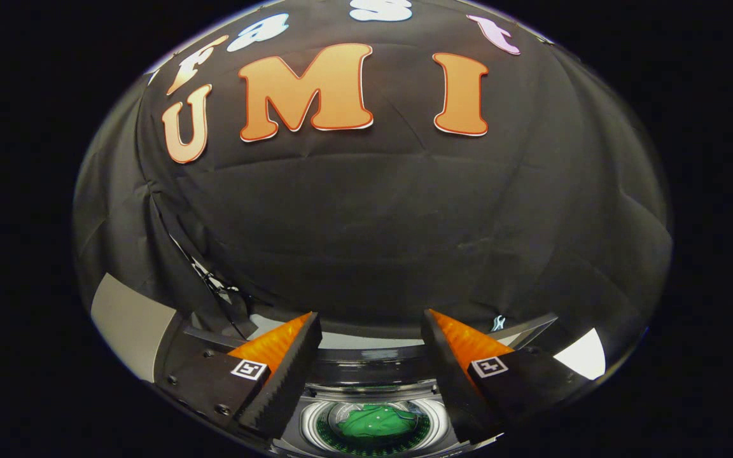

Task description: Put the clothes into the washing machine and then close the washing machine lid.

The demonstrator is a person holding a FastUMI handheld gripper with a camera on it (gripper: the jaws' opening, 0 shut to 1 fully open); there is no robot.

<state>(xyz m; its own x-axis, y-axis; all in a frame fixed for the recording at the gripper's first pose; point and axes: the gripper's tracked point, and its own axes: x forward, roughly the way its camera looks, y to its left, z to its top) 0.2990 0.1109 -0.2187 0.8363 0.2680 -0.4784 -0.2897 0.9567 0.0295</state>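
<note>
A green garment (374, 421) lies bunched inside the round drum of the washing machine (373, 381), seen low between my two fingers. My gripper (369, 324) is open, its fingers spread wide with nothing between them, held above the machine and pointing toward the black booth wall. The drum's pale rim (308, 425) rings the green cloth. The lid's position is hard to make out from here.
The black cloth wall (379, 222) stands close ahead beyond the fingers. A light grey panel (131, 324) stands off beyond the left finger. A bright white patch (586, 353) shows beyond the right finger. Thin cables (214, 283) hang near the wall's left fold.
</note>
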